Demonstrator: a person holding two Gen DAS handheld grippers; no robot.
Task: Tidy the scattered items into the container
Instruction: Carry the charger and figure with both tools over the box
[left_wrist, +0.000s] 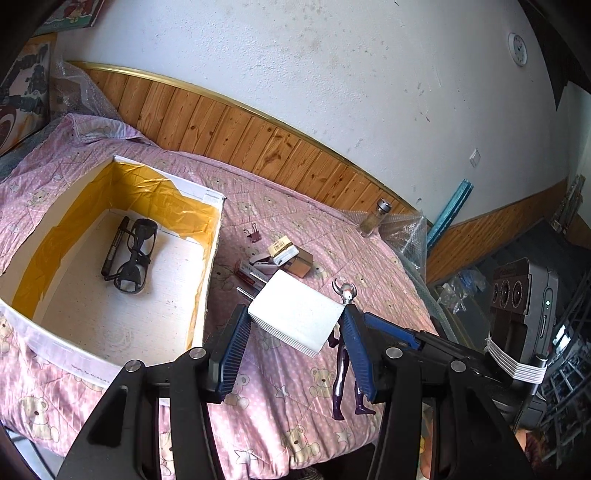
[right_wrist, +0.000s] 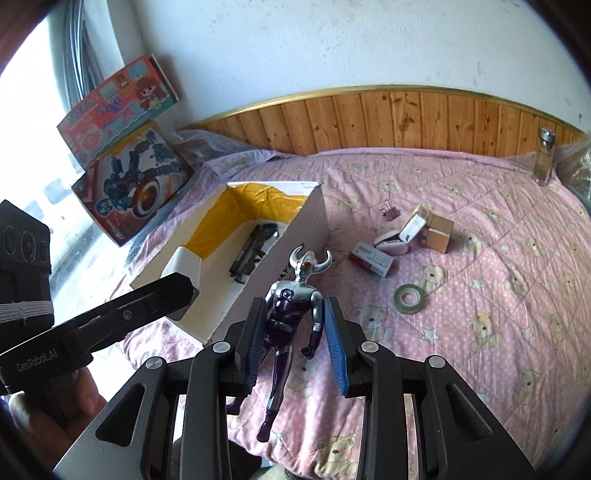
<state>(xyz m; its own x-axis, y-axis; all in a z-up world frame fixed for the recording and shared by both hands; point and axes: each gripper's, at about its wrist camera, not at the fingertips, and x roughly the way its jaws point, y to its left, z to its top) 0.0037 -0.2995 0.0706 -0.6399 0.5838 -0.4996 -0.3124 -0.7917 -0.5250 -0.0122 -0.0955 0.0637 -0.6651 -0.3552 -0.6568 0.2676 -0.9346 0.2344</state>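
The container is a white box with yellow lining (left_wrist: 212, 251), (right_wrist: 308, 221) on the pink bedspread. Black glasses (left_wrist: 135, 254) and a black marker (left_wrist: 114, 247) lie in it. My left gripper (left_wrist: 294, 317) is shut on a white block (left_wrist: 291, 302), held above the bed just right of the box; in the right wrist view the block (right_wrist: 188, 264) hangs over the box's near end. My right gripper (right_wrist: 295, 306) is shut on a purple and silver horned toy figure (right_wrist: 291, 295), (left_wrist: 341, 369), held upright in front of the box.
Right of the box the bed carries a binder clip (right_wrist: 389, 212), a pink stapler (right_wrist: 391, 242), a staples box (right_wrist: 371, 260), a small cardboard box (right_wrist: 437, 230) and a tape roll (right_wrist: 408, 297). A glass jar (right_wrist: 543, 155) stands by the headboard. Toy boxes (right_wrist: 129, 184) lean at the far left.
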